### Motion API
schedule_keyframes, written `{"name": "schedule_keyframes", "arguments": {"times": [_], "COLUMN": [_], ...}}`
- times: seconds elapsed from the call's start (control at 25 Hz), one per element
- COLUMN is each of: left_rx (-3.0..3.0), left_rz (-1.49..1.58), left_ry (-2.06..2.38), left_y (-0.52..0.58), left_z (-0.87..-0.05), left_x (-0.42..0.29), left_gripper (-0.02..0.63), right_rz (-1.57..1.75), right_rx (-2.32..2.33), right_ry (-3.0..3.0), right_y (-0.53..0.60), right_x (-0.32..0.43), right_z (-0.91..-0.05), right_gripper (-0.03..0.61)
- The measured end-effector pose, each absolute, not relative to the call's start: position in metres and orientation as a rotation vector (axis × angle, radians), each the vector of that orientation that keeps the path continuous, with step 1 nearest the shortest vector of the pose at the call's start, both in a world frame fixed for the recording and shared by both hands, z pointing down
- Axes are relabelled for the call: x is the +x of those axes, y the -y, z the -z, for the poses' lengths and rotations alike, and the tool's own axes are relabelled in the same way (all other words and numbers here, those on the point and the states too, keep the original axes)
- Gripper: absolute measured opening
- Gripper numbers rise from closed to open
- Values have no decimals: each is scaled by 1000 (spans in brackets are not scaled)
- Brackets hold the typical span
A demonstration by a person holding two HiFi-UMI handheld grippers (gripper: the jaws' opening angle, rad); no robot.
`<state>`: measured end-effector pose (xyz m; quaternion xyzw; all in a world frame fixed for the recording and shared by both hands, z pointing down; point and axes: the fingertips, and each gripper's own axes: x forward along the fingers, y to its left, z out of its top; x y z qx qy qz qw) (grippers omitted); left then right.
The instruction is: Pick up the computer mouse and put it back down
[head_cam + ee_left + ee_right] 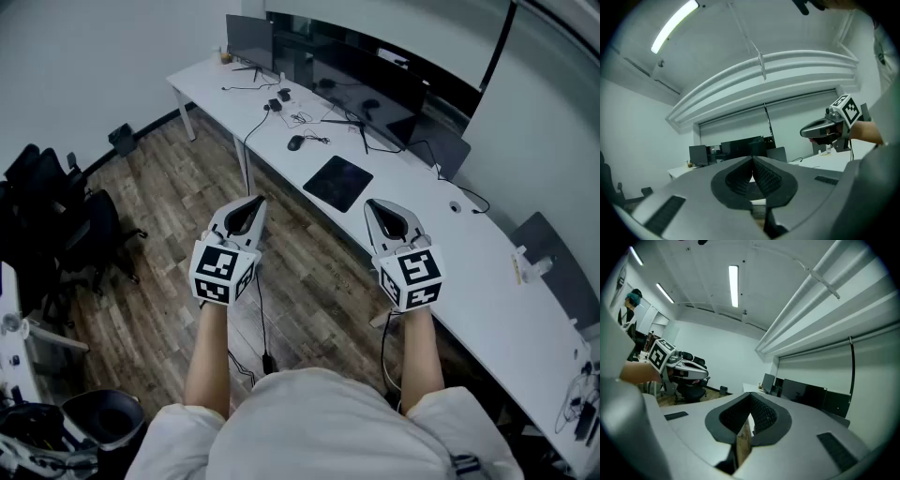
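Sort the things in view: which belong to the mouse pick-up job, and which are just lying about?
Job in hand: computer mouse on the white desk; left gripper and right gripper, both shut and empty.

Lying about: black mouse pad; monitors; loose cables; office chairs.

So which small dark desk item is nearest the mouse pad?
The computer mouse, just beyond the black mouse pad; the others lie farther off, by the monitors.
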<state>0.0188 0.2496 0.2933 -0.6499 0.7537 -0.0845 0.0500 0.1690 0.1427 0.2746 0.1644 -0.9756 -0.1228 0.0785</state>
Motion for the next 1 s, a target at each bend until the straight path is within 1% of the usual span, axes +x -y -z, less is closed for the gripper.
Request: {"name": "schedule_keyframes", "arguments": {"times": [0.4,0.64,1.0], "left_rx": [-1994,-2035,-2075], "left_rz": [235,197,235], "left_ry": [-2286,-2264,-2228], "left_y": [-252,-256,-247], "left_z": [-289,-289,-301], "left_x": [3,-3,-18], "left_gripper": [15,15,15], "right_rz": [326,361,298], "right_rx": [508,477,491], "right_ry": [2975,2987,2928], "right_y": [-148,-169,-163], "right_x": [158,152,131], "right_z": [-267,-263,-290], "right_gripper": [14,14,9]}}
